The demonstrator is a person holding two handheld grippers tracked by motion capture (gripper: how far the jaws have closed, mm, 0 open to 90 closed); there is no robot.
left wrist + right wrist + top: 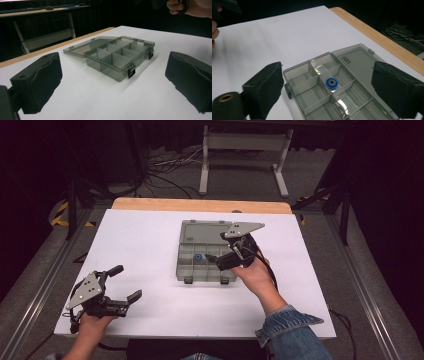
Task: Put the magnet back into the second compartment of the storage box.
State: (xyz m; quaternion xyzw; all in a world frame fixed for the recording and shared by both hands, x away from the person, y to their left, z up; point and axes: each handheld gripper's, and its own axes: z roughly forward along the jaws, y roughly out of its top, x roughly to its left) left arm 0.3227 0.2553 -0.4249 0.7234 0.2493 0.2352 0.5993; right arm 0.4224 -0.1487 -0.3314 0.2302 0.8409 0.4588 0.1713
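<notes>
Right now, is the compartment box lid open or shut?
Open. The lid lies flat on the table behind the compartment box, hinged back, and the dividers and a blue ring in one compartment are exposed.

The box (206, 261) is sitting near the table's (140, 245) middle, lid lying open toward the far edge (a ring (332, 83) is resting in a middle compartment).

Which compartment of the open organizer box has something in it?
The compartment holding the blue ring, in the middle of the grey organizer box, next to the lid-side row. The other compartments look bare.
</notes>
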